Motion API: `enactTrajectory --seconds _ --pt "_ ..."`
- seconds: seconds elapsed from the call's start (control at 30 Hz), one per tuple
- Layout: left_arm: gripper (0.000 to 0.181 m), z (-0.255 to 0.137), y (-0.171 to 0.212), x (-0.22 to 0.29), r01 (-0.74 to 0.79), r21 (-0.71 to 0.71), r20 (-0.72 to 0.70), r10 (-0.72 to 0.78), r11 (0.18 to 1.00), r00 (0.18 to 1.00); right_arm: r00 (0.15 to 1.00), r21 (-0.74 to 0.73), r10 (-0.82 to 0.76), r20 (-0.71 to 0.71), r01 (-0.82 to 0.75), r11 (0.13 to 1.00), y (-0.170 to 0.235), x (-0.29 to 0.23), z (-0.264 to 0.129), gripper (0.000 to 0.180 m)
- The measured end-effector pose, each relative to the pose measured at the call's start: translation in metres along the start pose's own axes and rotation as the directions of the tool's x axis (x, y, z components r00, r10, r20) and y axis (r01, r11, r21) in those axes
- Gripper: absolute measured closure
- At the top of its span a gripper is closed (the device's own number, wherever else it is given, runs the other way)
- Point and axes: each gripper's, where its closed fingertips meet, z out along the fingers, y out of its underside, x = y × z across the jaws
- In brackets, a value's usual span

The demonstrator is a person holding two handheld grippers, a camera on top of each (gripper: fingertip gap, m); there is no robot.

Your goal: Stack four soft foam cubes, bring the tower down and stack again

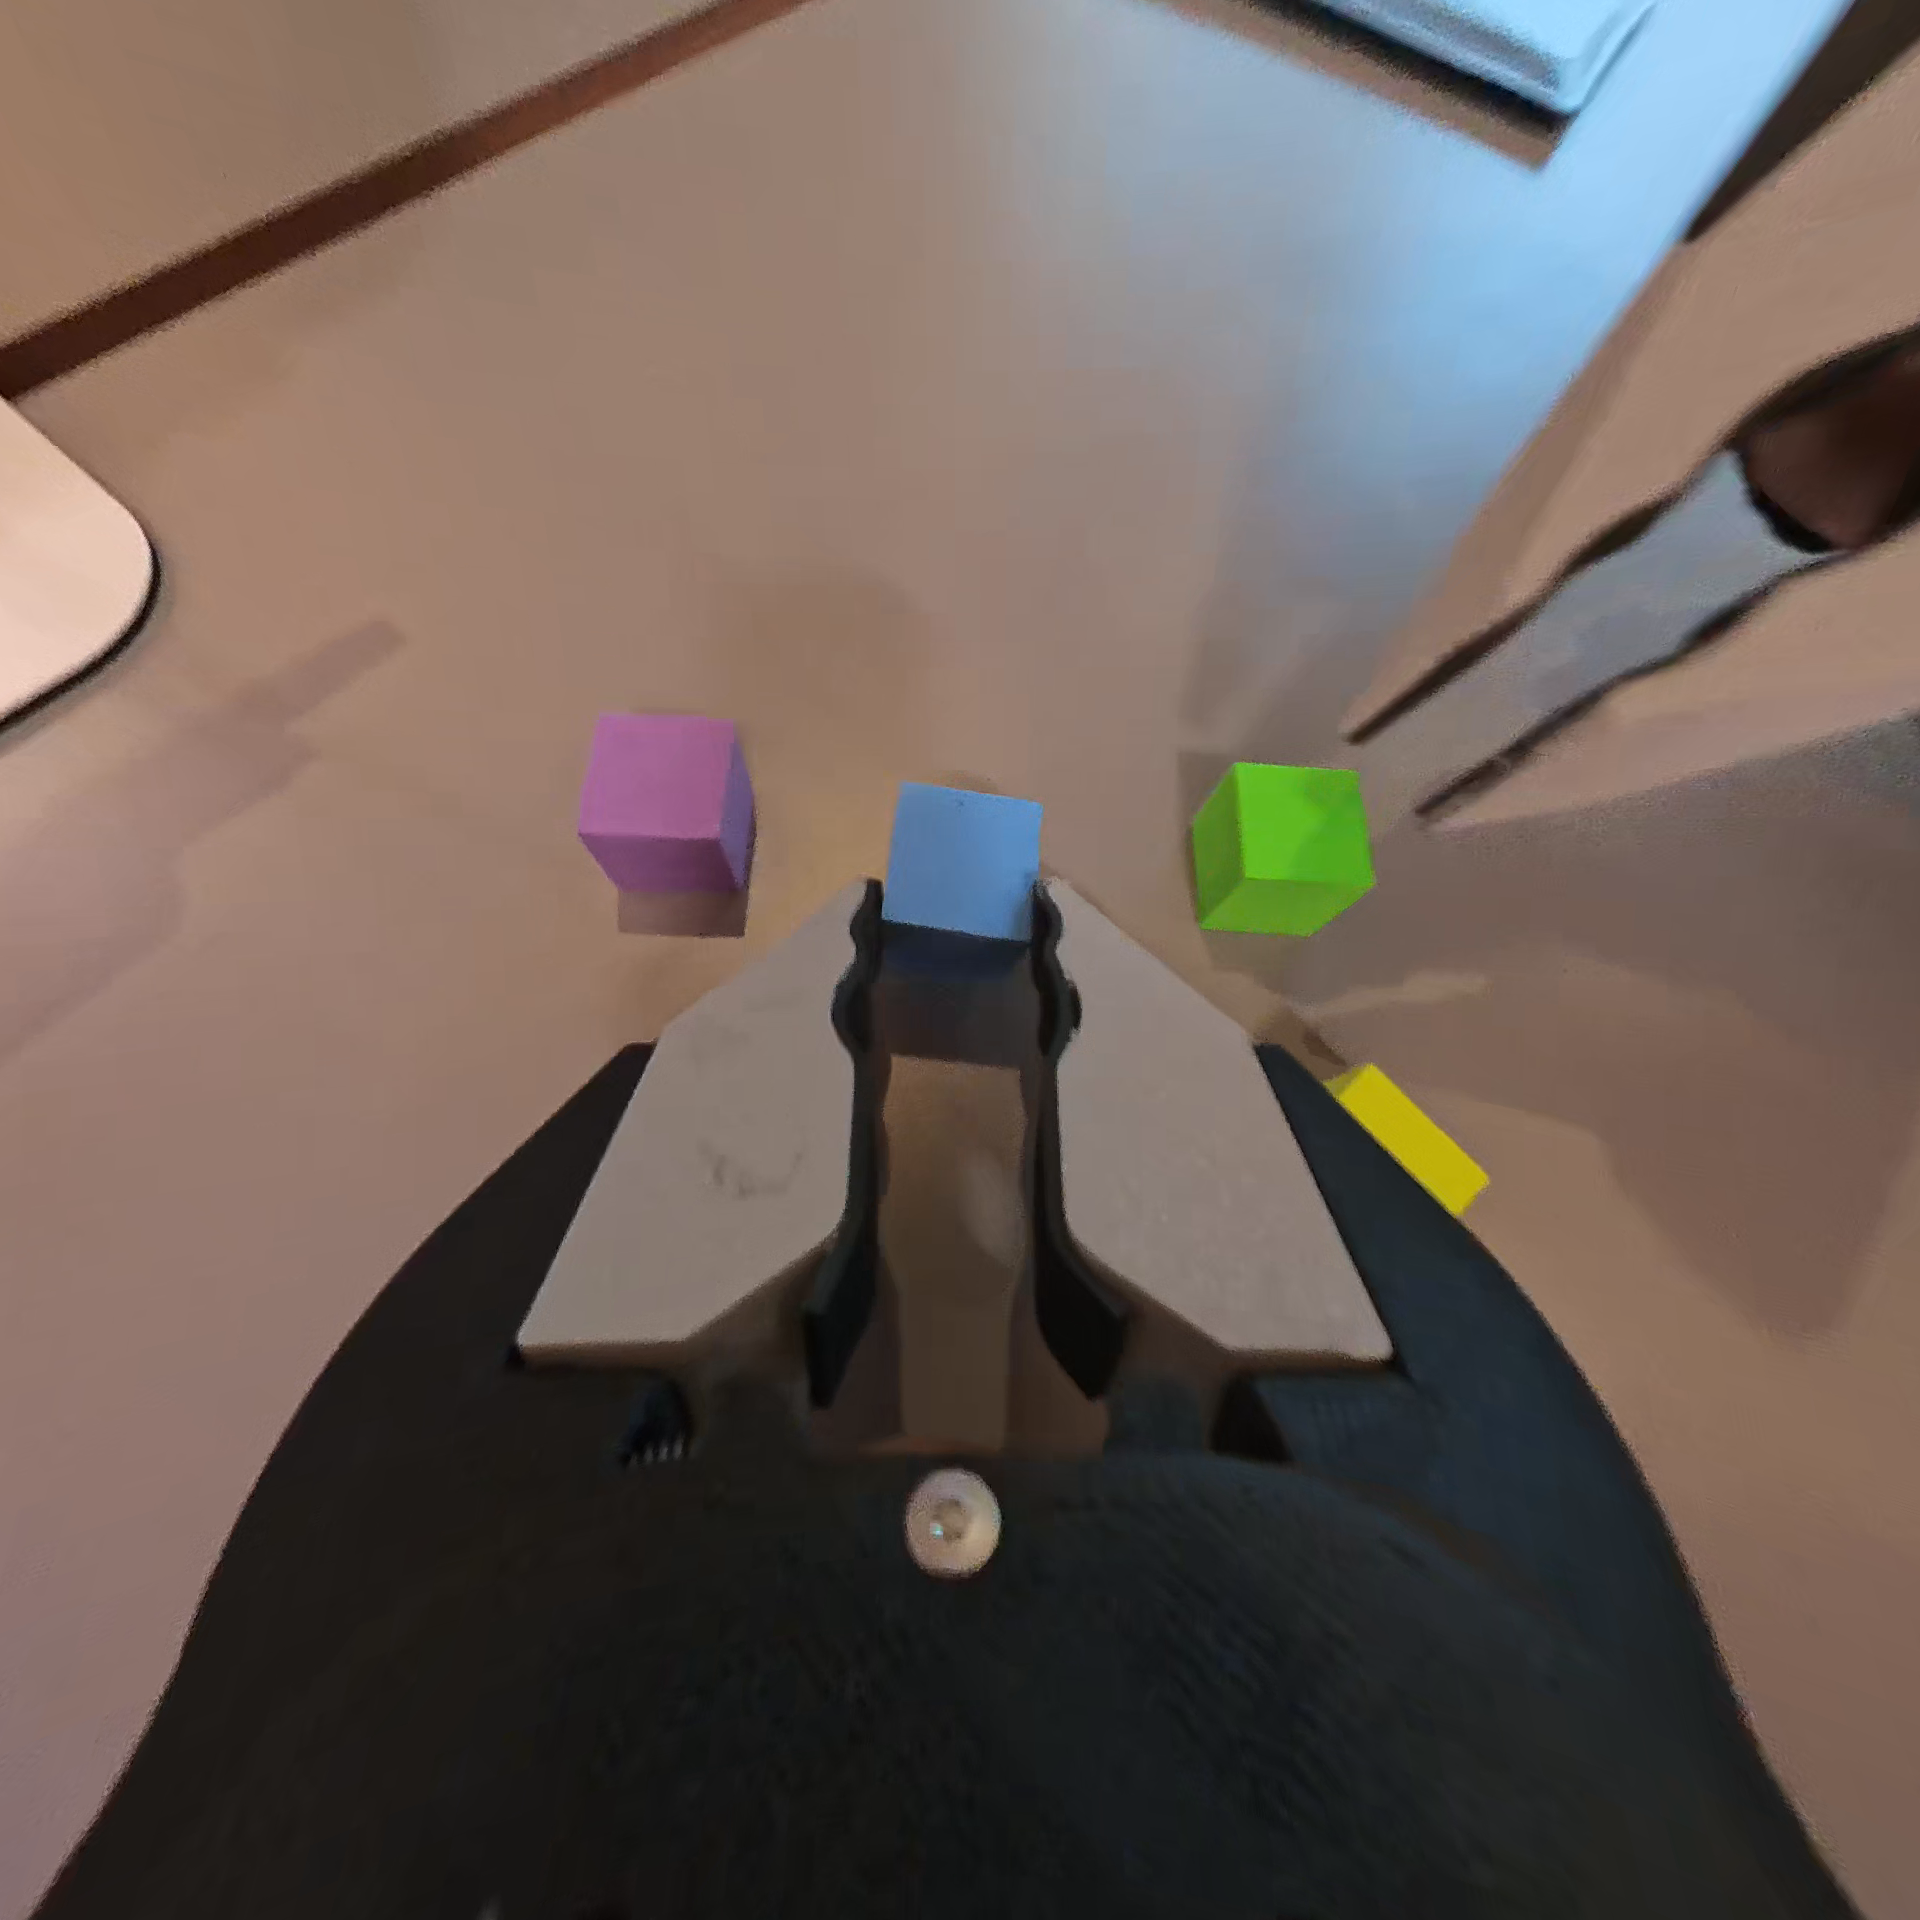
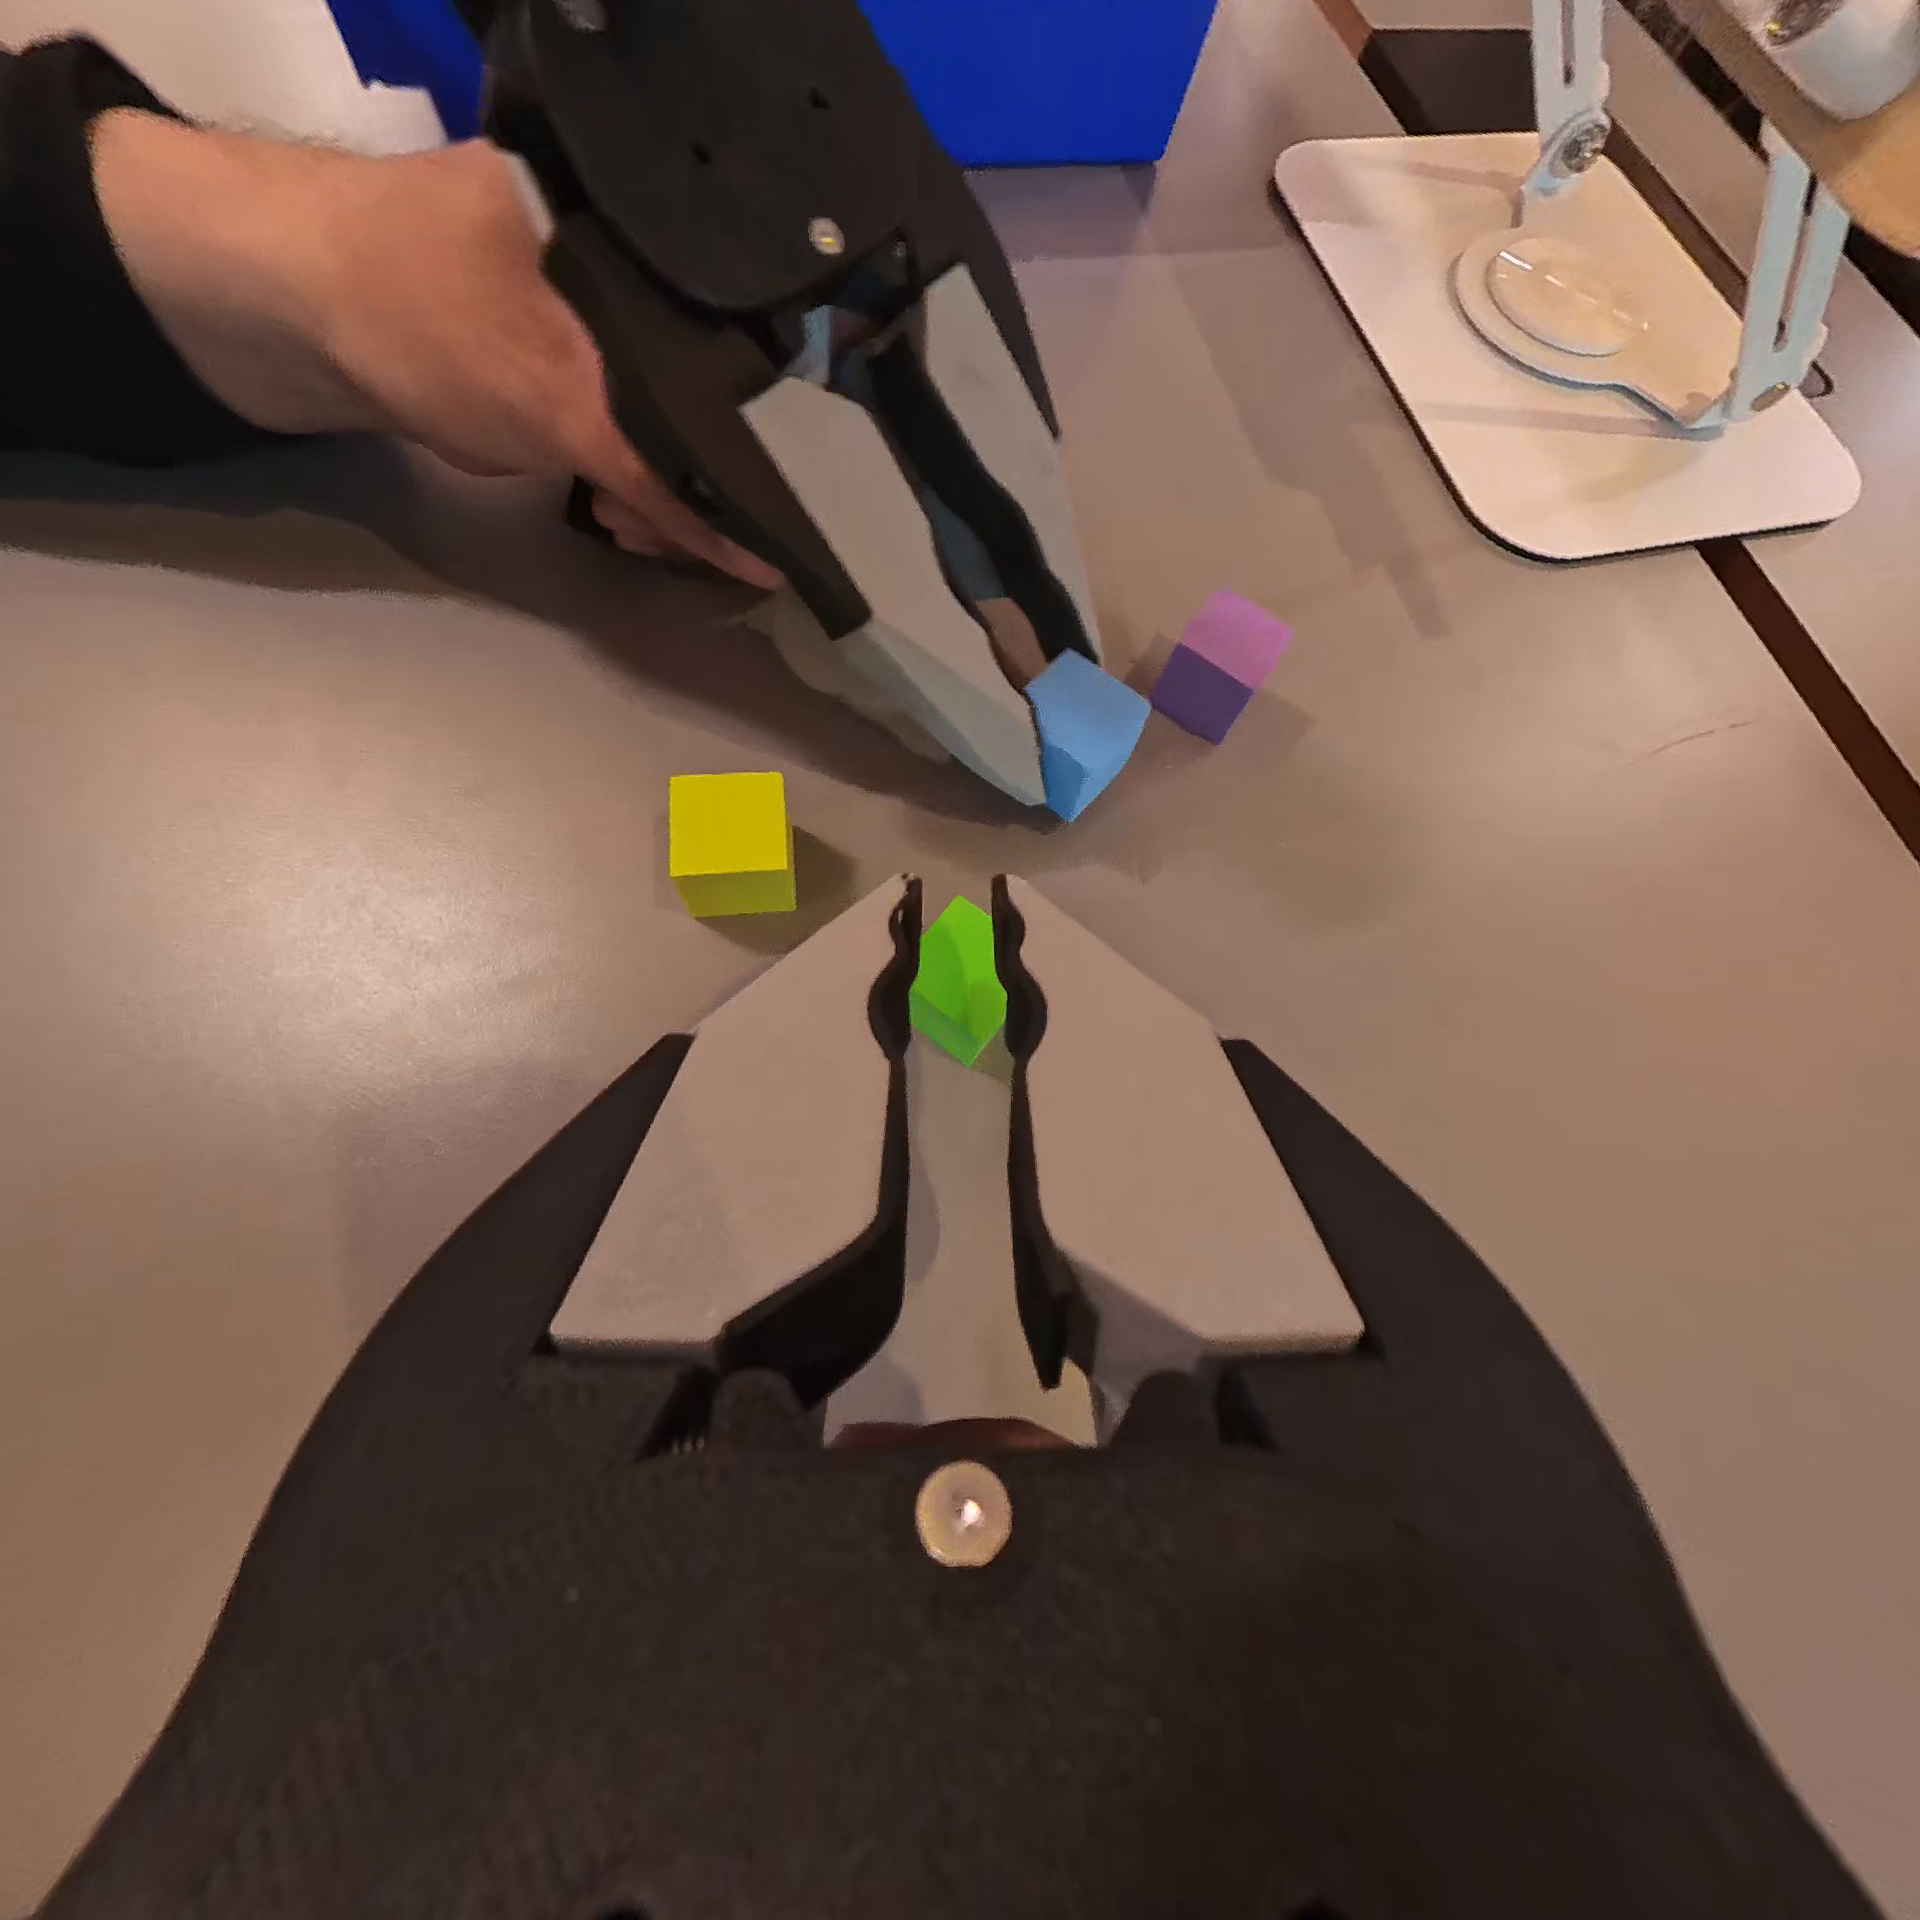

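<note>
My left gripper (image 1: 958, 896) is shut on a blue foam cube (image 1: 961, 862) at its fingertips. In the right wrist view the left gripper (image 2: 1075, 732) holds the blue cube (image 2: 1091, 727) tilted, one corner low over the grey table. My right gripper (image 2: 956, 883) is closed around a green cube (image 2: 956, 982), which shows corner-on between the pads. In the left wrist view the green cube (image 1: 1283, 847) is at the tips of the right gripper (image 1: 1387, 774). A purple cube (image 1: 665, 805) (image 2: 1226, 665) and a yellow cube (image 1: 1408, 1138) (image 2: 730, 842) sit loose on the table.
A white base plate (image 2: 1558, 343) carrying a pale stand is at the back right; its corner shows in the left wrist view (image 1: 62, 561). A blue box (image 2: 1039, 83) stands at the back. A dark seam (image 2: 1818, 665) runs along the table. A hand (image 2: 364, 312) holds the left gripper. Tip to tip, the grippers are about 7 cm apart. The right gripper is farther from the dark seam (image 2: 1818, 665), some 30 cm, than the left, some 25 cm. It turns up in the left wrist view (image 1: 180, 277) as well.
</note>
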Motion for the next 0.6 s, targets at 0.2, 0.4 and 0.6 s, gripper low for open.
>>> enactTrajectory --seconds 0.2,0.4,0.6 --pt "0.154 -0.032 -0.023 0.018 -0.331 0.222 0.099 0.316 0.917 0.943 0.977 0.056 0.215 -0.015 -0.214 0.975 0.001 0.023 -0.007 0.161" --pt "0.154 -0.051 -0.037 0.035 -0.596 0.298 0.245 0.544 0.746 0.803 0.903 0.149 0.356 0.241 -0.396 0.906 -0.022 0.003 -0.007 0.146" --pt "0.154 -0.053 -0.035 0.054 -0.738 0.284 0.300 0.674 0.613 0.675 0.879 0.199 0.363 0.308 -0.433 0.879 -0.041 -0.007 -0.008 0.145"
